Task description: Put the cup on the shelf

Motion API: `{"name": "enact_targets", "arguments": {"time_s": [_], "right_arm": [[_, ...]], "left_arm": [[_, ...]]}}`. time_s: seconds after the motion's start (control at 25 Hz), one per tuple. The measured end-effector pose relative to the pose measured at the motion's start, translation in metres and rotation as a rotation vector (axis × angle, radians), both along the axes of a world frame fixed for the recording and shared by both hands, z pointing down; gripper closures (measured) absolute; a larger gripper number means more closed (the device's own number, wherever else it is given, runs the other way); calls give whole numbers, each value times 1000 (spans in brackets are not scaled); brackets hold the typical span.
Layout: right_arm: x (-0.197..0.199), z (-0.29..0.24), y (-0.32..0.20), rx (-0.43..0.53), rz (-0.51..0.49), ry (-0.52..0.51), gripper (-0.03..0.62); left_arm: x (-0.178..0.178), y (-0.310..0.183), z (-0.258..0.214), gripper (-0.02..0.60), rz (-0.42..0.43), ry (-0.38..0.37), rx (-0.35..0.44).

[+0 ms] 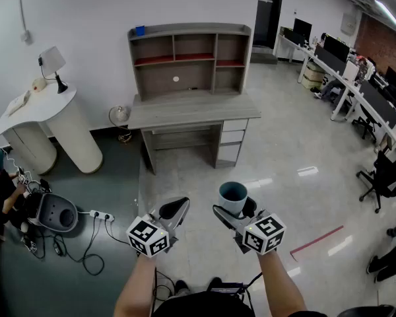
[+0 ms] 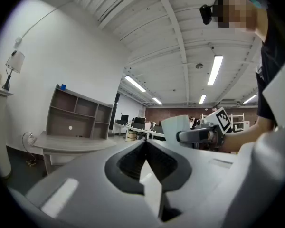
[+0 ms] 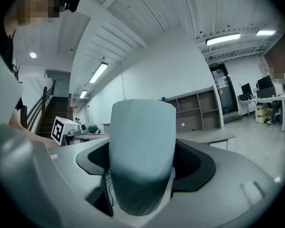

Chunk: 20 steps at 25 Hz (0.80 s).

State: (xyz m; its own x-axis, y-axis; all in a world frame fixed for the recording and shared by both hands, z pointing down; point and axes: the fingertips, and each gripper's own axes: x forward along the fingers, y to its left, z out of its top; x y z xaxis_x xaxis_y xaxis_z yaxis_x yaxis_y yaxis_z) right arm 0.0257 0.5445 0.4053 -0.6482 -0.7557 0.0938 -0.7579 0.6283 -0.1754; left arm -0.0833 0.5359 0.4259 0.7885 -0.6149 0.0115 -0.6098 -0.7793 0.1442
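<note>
Cup (image 1: 232,203), pale grey-blue, tapered, upright

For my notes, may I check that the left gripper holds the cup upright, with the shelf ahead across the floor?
Not quite: the right gripper holds the cup upright, as the right gripper view shows; the left gripper is shut and empty. The shelf is ahead across the floor.
</note>
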Motion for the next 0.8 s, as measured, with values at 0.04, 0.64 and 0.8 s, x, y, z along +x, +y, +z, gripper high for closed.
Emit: {"name": "enact_targets", "arguments": {"time_s": [0.04, 0.64, 0.8], "right_arm": [[0, 0, 0, 0, 1, 0, 235], [-4, -7, 1, -1, -19, -4, 235], [-4, -7, 1, -2, -24, -6, 235]], "left_arm": [[0, 0, -1, 583, -2, 0, 1], [3, -3, -11, 583, 15, -9, 17], [3, -4, -11, 583, 13, -8, 17]]}}
